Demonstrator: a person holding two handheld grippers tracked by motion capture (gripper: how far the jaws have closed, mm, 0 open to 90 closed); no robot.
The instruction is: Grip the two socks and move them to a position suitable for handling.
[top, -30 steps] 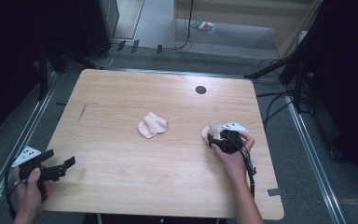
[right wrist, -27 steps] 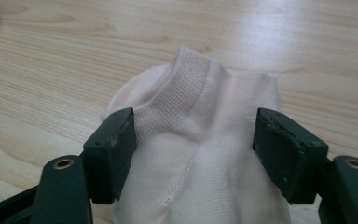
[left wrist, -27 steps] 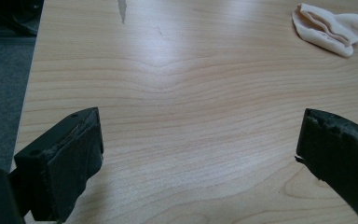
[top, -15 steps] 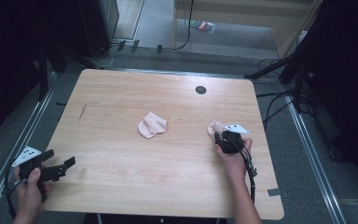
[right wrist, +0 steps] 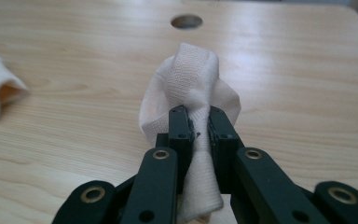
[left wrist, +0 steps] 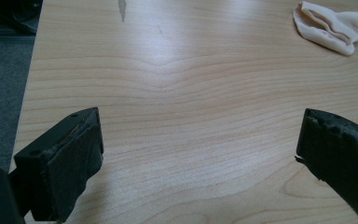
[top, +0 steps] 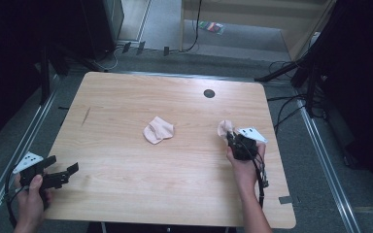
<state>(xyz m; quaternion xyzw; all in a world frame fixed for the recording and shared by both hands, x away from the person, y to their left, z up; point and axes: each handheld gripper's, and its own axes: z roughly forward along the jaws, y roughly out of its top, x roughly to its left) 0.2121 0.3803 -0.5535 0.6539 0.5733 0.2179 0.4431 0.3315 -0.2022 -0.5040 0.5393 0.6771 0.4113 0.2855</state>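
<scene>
**Right tongs clamping one sock, the second sock waiting at mid-surface**

We are looking first at the right tongs (right wrist: 198, 122), whose jaws have just been closing and are now pinching a bunched fold of the held sock (right wrist: 189, 88); the cloth is bulging above the pads and trailing down between the linkages. In the high view we are seeing the same right tongs (top: 230, 137) near the right edge of the surface (top: 126, 184), the sock (top: 224, 128) rising at their tip. We are judging the step in hand as the pick-up of this sock, with the grip made and the lift beginning. The left tongs (left wrist: 198, 154) are standing wide apart over bare wood, holding nothing, near the surface's left front corner (top: 62, 174). The second sock (top: 158, 130) is lying folded at mid-surface, well apart from both tongs. The next move, as we are reading it, is calling for carrying the held sock toward the second one while keeping the pinch firm, since the fold is thin and could be slipping.
</scene>
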